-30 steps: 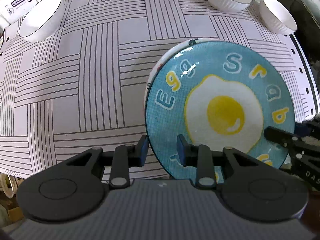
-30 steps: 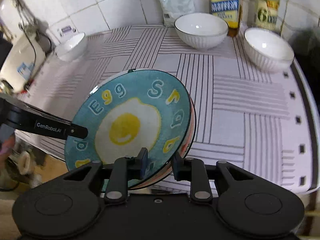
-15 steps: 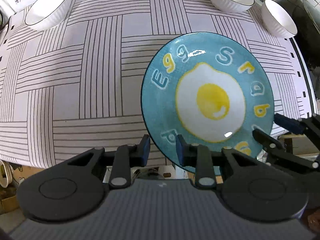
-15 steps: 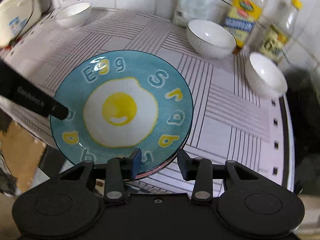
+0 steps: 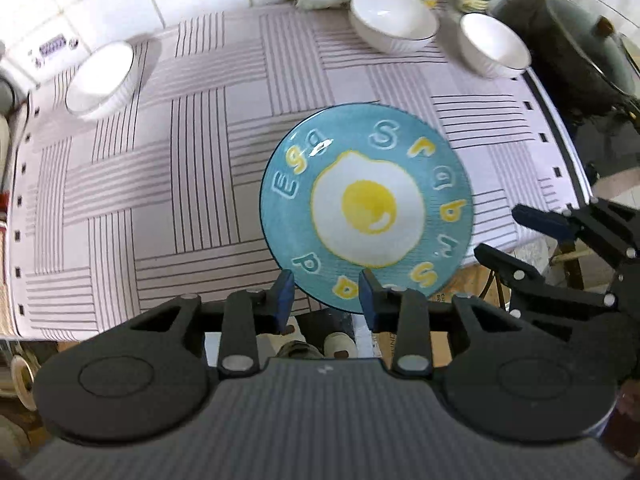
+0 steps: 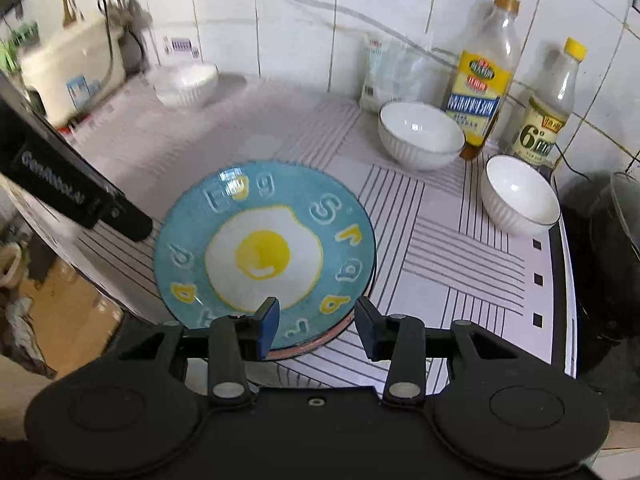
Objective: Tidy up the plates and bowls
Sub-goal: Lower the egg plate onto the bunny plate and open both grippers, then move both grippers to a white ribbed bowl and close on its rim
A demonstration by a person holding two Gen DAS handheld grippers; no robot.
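A blue plate (image 5: pixel 366 206) with a fried-egg picture lies at the front edge of the striped tablecloth (image 5: pixel 160 184), on top of another plate whose pink rim (image 6: pixel 320 338) shows beneath it. My left gripper (image 5: pixel 325 298) is open just short of the plate's near rim. My right gripper (image 6: pixel 316 322) is open, its jaws apart at the plate's near edge; it also shows in the left wrist view (image 5: pixel 520 236). Three white bowls stand on the cloth: one at the far left (image 5: pixel 100 78), two at the far right (image 5: pixel 392 20) (image 5: pixel 494 46).
Two oil bottles (image 6: pixel 482 76) (image 6: pixel 550 112) and a white bag (image 6: pixel 390 74) stand against the tiled wall behind the right bowls. A dark pot (image 5: pixel 568 44) with a glass lid sits right of the cloth. A white appliance (image 6: pixel 72 68) is at the far left.
Both grippers let go of the blue plate and drew back and up. The plate went from tilted and held to lying flat on the plate below.
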